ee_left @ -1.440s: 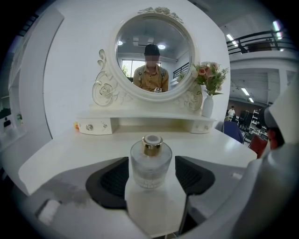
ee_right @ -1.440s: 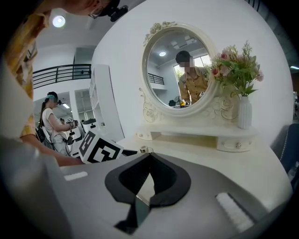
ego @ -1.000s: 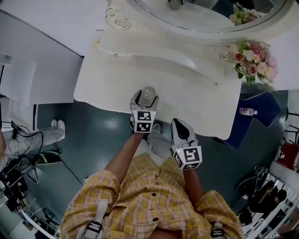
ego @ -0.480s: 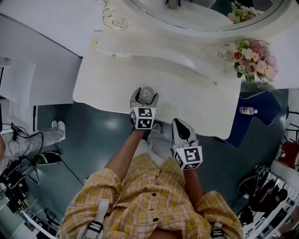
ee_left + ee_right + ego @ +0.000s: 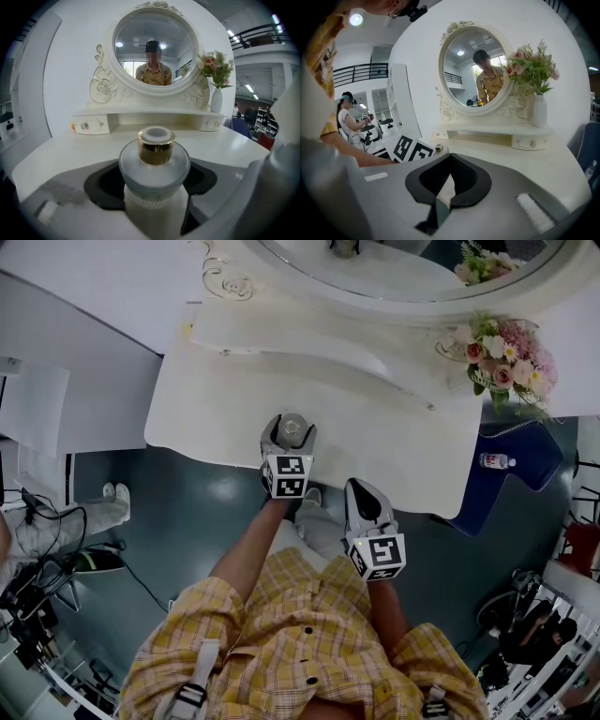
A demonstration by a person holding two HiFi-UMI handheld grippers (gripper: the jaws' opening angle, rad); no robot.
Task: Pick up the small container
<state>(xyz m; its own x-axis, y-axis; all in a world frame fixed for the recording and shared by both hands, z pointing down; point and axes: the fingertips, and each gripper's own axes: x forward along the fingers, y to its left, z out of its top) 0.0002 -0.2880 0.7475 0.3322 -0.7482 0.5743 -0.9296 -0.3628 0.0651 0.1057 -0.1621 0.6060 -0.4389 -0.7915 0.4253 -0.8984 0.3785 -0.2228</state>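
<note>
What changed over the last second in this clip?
The left gripper eased a little forward over the table, so the small container sits deeper between its jaws; whether they press on it is unclear. The right gripper stayed where it was, jaws together. The container still stands upright on the table.

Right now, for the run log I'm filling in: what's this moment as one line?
phase: grasp | left gripper: shut on small container, upright on dresser top | right gripper: shut, empty
</note>
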